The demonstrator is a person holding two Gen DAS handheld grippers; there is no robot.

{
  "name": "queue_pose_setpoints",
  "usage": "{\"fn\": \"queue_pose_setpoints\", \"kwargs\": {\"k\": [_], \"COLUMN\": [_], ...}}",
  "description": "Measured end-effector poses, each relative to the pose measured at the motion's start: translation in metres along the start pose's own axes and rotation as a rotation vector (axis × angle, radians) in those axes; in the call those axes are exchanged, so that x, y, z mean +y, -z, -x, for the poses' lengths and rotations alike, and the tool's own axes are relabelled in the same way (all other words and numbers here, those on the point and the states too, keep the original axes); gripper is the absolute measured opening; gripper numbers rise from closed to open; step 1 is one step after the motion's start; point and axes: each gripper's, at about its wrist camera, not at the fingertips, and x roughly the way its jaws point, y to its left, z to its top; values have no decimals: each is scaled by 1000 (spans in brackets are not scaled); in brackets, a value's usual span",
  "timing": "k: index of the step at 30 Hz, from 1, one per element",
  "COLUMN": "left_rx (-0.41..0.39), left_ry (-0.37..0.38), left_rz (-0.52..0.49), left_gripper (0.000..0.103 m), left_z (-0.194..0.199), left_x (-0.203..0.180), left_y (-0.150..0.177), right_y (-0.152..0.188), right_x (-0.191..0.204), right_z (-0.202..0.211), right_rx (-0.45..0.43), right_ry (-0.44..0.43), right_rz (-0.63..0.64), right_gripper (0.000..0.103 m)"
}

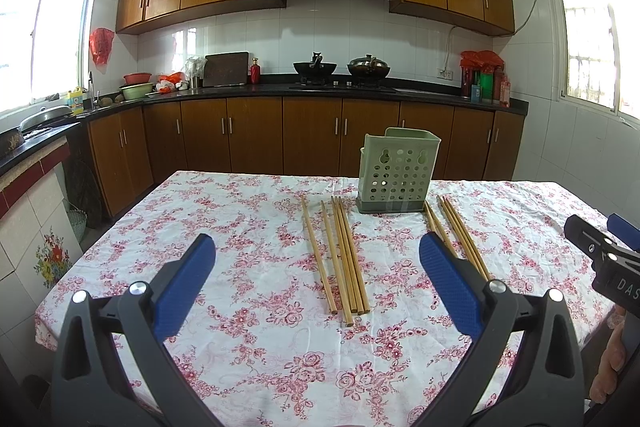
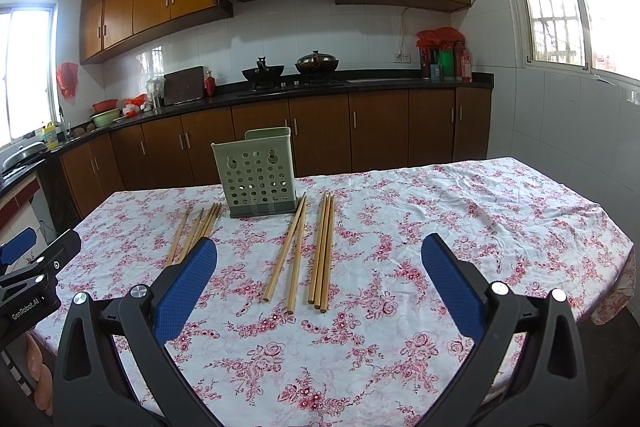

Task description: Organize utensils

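Note:
A green perforated utensil holder (image 1: 398,171) (image 2: 258,173) stands upright on the floral tablecloth (image 1: 240,227), toward the far side. Several wooden chopsticks (image 1: 340,255) lie flat to its left, straight ahead of my left gripper (image 1: 317,239), which is open and holds nothing. More chopsticks (image 1: 460,235) lie to the holder's right, partly hidden by a blue finger pad. In the right wrist view these show as a crossed pair (image 2: 294,251) and a tight bundle of three (image 2: 324,251), in front of my right gripper (image 2: 319,241), open and empty above the cloth.
Dark counter with woks on a stove (image 1: 340,71) and brown cabinets run along the far wall. The table's left edge (image 1: 80,267) and right edge (image 2: 624,259) drop off. A person's hand (image 1: 612,359) holds the right gripper.

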Motion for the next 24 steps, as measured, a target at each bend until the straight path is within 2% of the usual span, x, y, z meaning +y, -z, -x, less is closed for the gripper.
{"fn": "queue_pose_setpoints", "kwargs": {"k": [24], "left_rx": [0], "left_ry": [0], "left_rz": [-1], "left_gripper": [99], "left_z": [0], "left_x": [0], "left_y": [0], "right_y": [2], "right_x": [0], "right_z": [-1], "right_rx": [0], "right_ry": [0], "right_rz": [-1], "right_gripper": [101]}}
